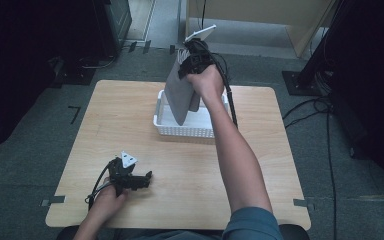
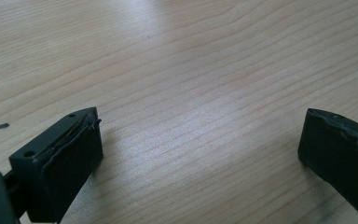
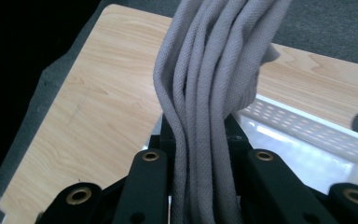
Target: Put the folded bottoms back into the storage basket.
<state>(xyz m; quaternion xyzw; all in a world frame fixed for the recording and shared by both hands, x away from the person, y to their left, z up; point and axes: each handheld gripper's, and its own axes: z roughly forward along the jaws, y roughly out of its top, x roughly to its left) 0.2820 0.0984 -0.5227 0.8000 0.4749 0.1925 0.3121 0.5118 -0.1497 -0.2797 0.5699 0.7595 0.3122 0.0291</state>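
grey cloth (image 1: 181, 95) is pinched in folds between the jaws of the right gripper (image 1: 194, 59) and is held up above the white basket (image 1: 190, 131) at the far side of the wooden table (image 1: 260, 165), its lower end hanging into the basket. the left gripper (image 1: 139, 181) is rested near the table's front edge, jaws spread wide over bare wood, nothing between them.

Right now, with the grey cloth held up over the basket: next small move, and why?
Probably lower it straight down. The right hand-held gripper is shut on the grey cloth, whose lower end already hangs inside the white basket, so it should fold in. The left hand-held gripper rests open on the table.
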